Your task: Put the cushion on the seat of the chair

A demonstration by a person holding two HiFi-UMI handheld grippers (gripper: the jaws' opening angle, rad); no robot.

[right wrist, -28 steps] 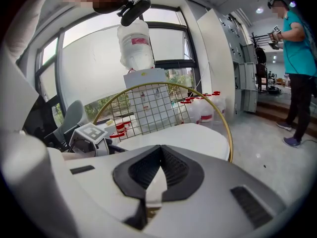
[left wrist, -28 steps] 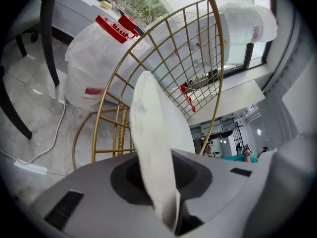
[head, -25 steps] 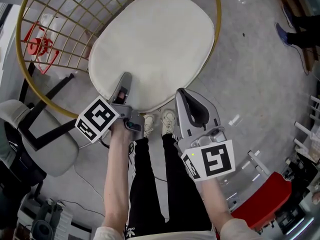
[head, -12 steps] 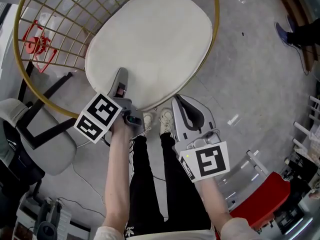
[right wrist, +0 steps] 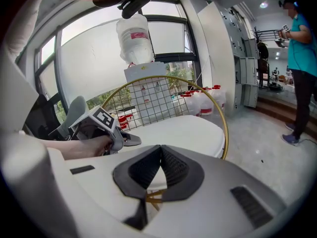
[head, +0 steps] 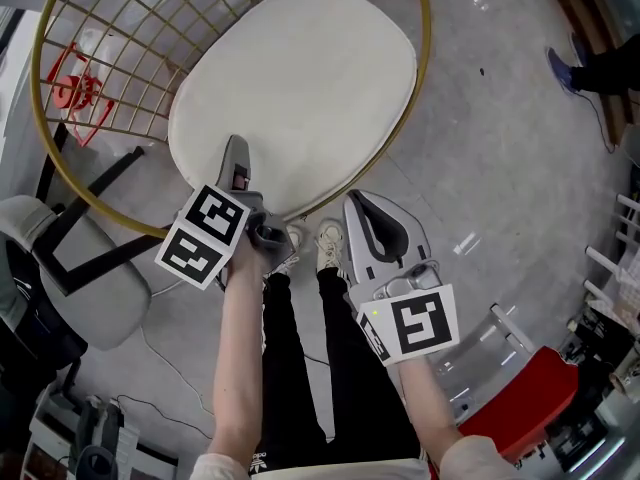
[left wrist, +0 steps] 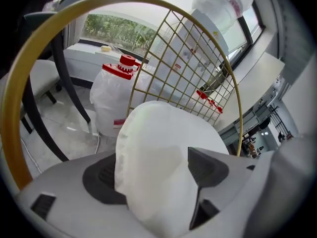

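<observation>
Letting go is the step here, as far as I can judge. The cushion already lies flat on the seat of the gold wire chair, inside the ring, so the job looks basically done.

The left gripper sits over the near-left edge of the cushion. Its jaws have just been opening and now stand wide. The cushion's edge is still between them, puffing into the gap, but the pads don't look like they're squeezing it. The right gripper hangs off the front of the chair, near the cushion's front edge but apart from it. Its jaws are closed tip to tip with nothing in them.

To finish this well, I'd back the left gripper straight out along the line it points. Lifting or twisting would let a jaw catch that soft edge and drag the cushion off centre. Keep the jaws wide until they're fully clear of the fabric. The right one is best kept out of the way.

Compared with a second ago, the cushion has slid a bit to the left. Its right side was lapping over the gold rim and now it sits inside. The left gripper has turned, so its marker cube faces a different way and its tip points more up the cushion. The right gripper has barely budged.
</observation>
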